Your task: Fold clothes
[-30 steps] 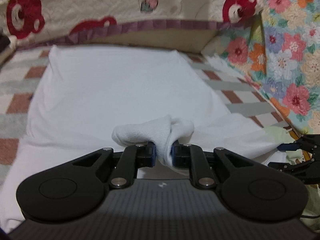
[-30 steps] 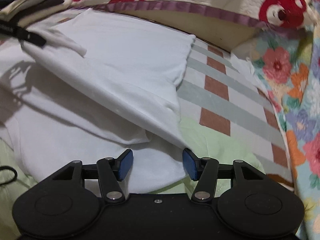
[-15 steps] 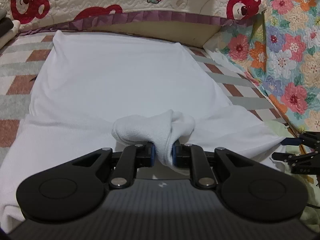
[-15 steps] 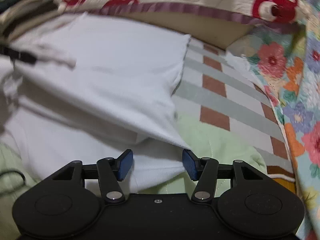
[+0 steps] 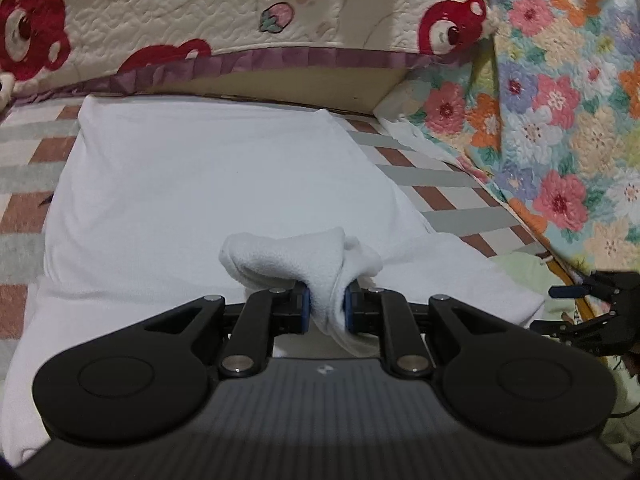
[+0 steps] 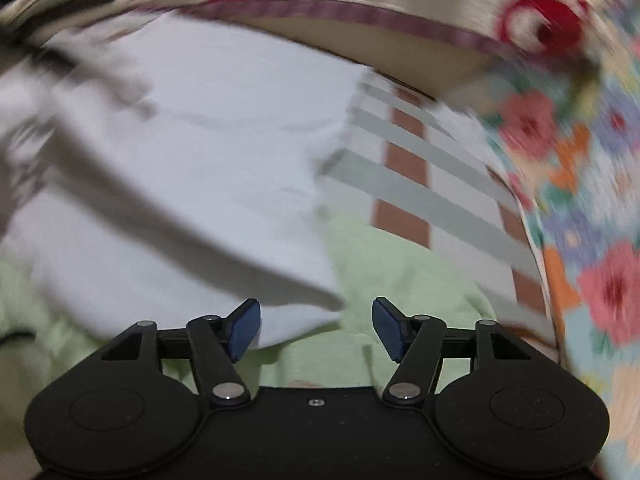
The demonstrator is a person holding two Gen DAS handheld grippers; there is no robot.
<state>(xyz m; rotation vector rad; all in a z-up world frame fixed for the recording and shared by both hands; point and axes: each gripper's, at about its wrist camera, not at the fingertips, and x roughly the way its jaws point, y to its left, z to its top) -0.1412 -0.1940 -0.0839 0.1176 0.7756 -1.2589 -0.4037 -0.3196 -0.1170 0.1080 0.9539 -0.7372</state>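
Observation:
A white garment (image 5: 208, 184) lies spread flat on the striped bed cover. My left gripper (image 5: 325, 309) is shut on a bunched fold of its near edge (image 5: 296, 256), held a little above the rest. My right gripper (image 6: 316, 330) is open and empty, just above the garment's lower right corner (image 6: 280, 320); it also shows at the right edge of the left wrist view (image 5: 592, 312). The right wrist view is blurred by motion.
A light green cloth (image 6: 400, 272) lies under the garment's near corner. A bear-print quilt (image 5: 240, 12) stands at the back and a floral quilt (image 5: 560, 120) along the right. The striped cover (image 6: 420, 184) shows to the right of the garment.
My left gripper still holds the fold and has shifted forward over the garment. My right gripper has stayed open and moved, blurring its view; the garment corner now sits nearer its left finger.

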